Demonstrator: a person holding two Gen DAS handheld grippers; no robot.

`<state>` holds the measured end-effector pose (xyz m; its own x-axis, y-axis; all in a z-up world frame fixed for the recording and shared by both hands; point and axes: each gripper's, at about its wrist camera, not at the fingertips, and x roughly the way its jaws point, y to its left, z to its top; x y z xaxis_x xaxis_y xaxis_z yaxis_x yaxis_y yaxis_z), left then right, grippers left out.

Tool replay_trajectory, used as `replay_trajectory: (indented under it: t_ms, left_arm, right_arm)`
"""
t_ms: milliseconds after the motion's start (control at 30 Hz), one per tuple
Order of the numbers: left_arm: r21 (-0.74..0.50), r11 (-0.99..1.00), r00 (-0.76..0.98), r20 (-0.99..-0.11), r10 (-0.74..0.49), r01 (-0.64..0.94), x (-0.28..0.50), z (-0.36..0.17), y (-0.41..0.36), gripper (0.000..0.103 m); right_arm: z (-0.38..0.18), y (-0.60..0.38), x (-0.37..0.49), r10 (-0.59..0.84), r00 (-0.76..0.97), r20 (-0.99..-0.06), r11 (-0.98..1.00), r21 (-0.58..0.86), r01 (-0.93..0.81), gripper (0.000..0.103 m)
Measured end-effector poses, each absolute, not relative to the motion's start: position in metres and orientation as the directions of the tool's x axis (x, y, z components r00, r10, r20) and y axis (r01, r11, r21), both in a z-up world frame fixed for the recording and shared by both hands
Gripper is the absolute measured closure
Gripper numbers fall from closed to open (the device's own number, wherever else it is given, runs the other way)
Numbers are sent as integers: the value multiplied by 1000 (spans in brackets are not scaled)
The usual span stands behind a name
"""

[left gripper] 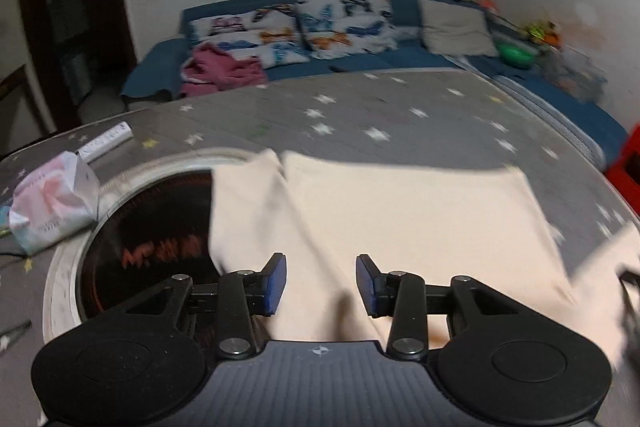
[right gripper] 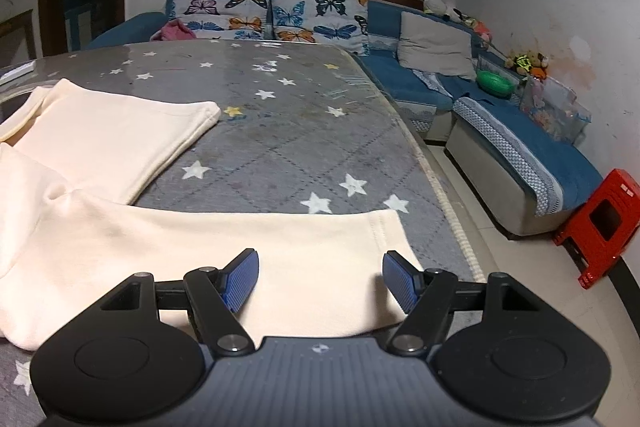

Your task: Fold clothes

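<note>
Nearby: tissue pack (left gripper: 54,199), remote (left gripper: 106,142), sofa (right gripper: 504,143).

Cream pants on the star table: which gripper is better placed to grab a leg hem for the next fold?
Probably the right gripper: its open jaws sit just short of the near leg's hem on the cream pants. The left gripper, also open, hovers mid-fabric.

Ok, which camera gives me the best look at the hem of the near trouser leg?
The right wrist view: the hem is sharp there, stitching visible, lying flat on the table just ahead of the open right gripper. The left wrist view is motion-blurred and shows only the cream trousers, not that hem clearly.
</note>
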<state>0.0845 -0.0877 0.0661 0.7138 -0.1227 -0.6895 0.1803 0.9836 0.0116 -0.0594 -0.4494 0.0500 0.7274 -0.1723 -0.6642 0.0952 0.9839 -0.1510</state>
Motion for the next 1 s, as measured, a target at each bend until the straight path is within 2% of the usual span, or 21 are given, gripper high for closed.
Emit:
replay_trajectory:
  t_ms: [67, 167, 367, 533, 867, 1000]
  left_arm:
    - [1, 991, 716, -692, -98, 136, 110, 64, -81, 71]
    - [-26, 996, 706, -704, -75, 80, 146, 60, -75, 72]
    - [-78, 997, 680, -732, -53, -6, 204, 51, -73, 72]
    - [-62, 997, 654, -757, -14, -50, 235, 37, -78, 72]
    - [-125, 986, 622, -783, -30, -109, 256, 23, -71, 69]
    - [-109, 989, 623, -782, -22, -102, 260, 21, -74, 68]
  right_arm:
    - [50, -448, -58, -165, 730, -663, 985, -152, 84, 33]
    - [50, -445, -57, -153, 733, -662, 986, -154, 67, 33]
    - [49, -443, -54, -136, 741, -658, 987, -155, 43, 32]
    - [48, -447, -54, -119, 742, -659, 991, -130, 43, 31]
    - [46, -450, -53, -100, 749, -655, 993, -113, 34, 30]
    - [46, -450, -50, -97, 751, -654, 994, -107, 35, 30]
